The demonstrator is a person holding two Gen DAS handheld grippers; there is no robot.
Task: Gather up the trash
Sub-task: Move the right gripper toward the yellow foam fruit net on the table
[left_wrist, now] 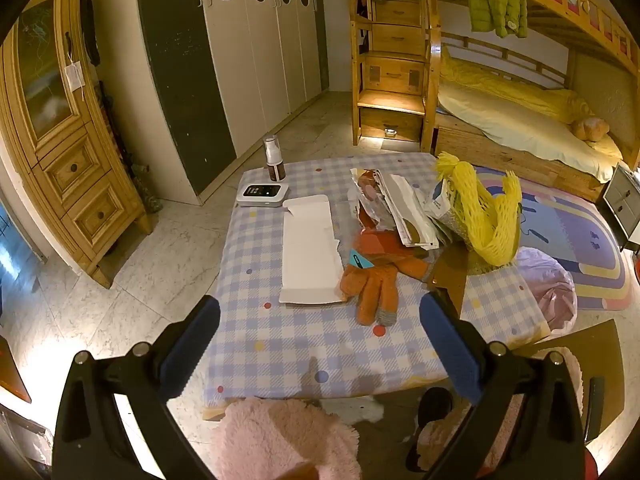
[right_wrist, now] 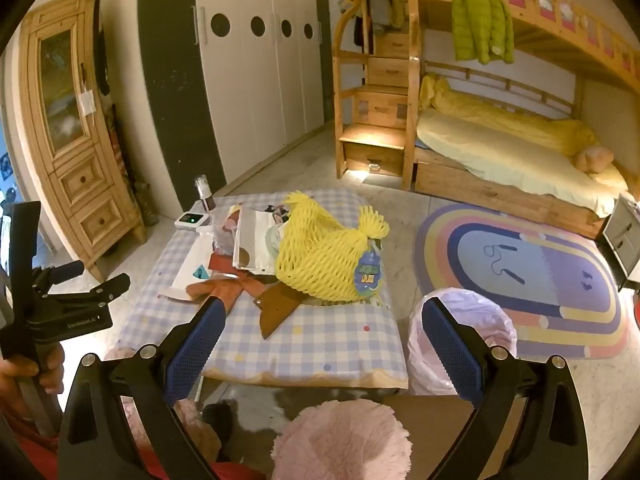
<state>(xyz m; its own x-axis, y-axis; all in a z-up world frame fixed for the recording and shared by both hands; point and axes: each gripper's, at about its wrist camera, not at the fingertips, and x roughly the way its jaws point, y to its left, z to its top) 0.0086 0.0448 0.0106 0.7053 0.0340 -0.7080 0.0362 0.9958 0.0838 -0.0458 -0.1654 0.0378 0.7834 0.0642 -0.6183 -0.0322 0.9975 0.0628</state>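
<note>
Ahead, yellow foam net (right_wrist: 324, 256) beyond wide-open right gripper (right_wrist: 320, 344), untouched.

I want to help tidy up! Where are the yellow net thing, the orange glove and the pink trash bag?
yellow foam net (right_wrist: 320, 256): right wrist view, middle of its mesh.
orange glove (left_wrist: 374, 284): left wrist view, on its palm.
pink trash bag (right_wrist: 468, 332): right wrist view, on its upper front side.

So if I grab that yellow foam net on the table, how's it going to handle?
The yellow foam net looks light and squashy: open mesh, puffed up. It would probably sag and stretch when lifted, and may snag the papers it leans on.
</note>
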